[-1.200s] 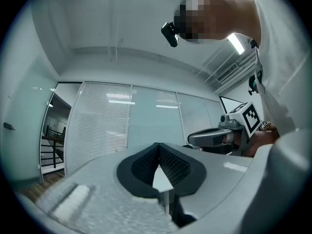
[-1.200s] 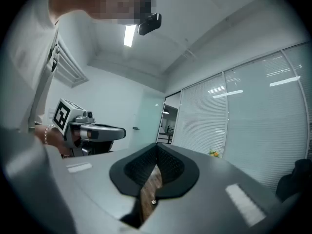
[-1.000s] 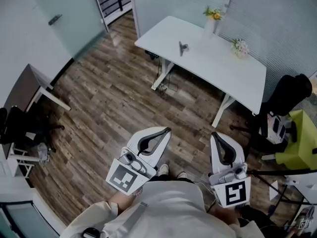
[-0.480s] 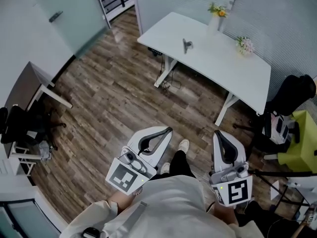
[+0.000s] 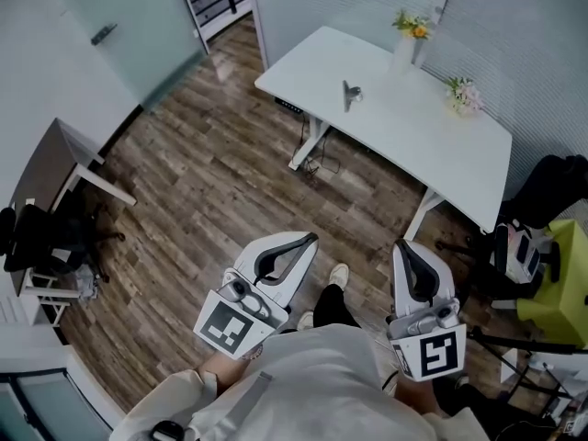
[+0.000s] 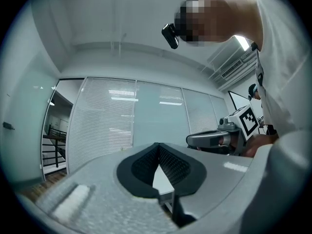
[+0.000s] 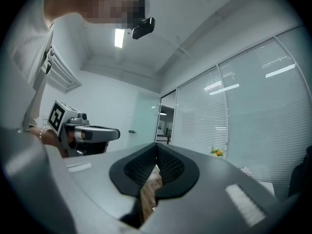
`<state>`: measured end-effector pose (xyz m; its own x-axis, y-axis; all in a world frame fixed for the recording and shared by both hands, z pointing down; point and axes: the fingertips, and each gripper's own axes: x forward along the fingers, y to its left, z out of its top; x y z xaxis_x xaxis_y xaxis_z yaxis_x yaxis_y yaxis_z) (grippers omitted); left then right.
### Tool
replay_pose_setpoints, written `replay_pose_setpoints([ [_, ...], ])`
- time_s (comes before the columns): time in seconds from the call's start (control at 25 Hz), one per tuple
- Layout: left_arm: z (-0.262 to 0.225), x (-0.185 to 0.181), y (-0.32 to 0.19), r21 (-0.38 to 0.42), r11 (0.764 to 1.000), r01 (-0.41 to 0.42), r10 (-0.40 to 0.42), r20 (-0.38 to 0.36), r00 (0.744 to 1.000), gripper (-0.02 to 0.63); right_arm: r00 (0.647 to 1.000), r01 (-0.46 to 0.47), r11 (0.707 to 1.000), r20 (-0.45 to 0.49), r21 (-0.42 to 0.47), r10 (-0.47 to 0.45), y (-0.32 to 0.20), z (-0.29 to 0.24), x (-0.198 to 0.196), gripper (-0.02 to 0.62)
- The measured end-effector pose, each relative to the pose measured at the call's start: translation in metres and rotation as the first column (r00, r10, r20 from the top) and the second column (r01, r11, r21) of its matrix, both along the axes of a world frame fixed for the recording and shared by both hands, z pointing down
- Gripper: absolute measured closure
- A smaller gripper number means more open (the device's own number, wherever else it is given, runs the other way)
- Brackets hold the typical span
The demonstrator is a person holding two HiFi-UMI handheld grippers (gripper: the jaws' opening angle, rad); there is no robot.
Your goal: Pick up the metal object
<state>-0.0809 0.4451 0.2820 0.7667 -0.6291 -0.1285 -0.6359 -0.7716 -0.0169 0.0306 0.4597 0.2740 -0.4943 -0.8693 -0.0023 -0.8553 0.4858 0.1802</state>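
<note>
Left tool point(image 5: 311, 239), right tool point(image 5: 401, 246) closed, small grey metal object point(image 5: 350, 93) on table point(image 5: 432, 150)

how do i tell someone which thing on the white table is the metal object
Look for the long white table on the wood floor. Along its far edge are a vase of yellow flowers and a small pale bouquet. The metal object sits apart, nearer the left end. It is the only small grey item with no flowers.
</note>
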Motion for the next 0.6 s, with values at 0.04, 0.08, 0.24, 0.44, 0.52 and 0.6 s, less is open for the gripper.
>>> replay_pose_setpoints([
  [0.04,-0.002,0.003,-0.009,0.003,1.0,0.0,0.0,-0.001,1.0,0.601,1.0,0.002,1.0,-0.002,0.0,-0.002,-0.008,-0.001,0.002,0.591],
  [0.08,-0.003,0.006,-0.017,0.005,1.0,-0.001,0.001,-0.001,1.0,0.601,1.0,0.004,1.0,-0.003,0.001,-0.004,-0.017,-0.002,0.005,0.591],
  [0.24,-0.006,0.024,-0.056,0.0,1.0,-0.001,0.001,0.005,1.0,0.601,1.0,0.011,1.0,-0.006,0.003,-0.011,-0.054,-0.006,0.02,0.591],
  [0.44,-0.006,0.058,-0.105,0.001,1.0,-0.004,0.004,0.002,1.0,0.601,1.0,0.014,1.0,-0.009,-0.002,-0.014,-0.102,-0.004,0.052,0.591],
  [0.52,-0.009,0.069,-0.123,0.0,1.0,-0.004,0.004,0.003,1.0,0.601,1.0,0.017,1.0,-0.003,0.0,-0.017,-0.12,-0.007,0.064,0.591],
  [0.6,-0.011,0.08,-0.141,0.001,1.0,-0.003,0.003,0.005,1.0,0.601,1.0,0.019,1.0,-0.002,0.0,-0.019,-0.137,-0.009,0.075,0.591],
])
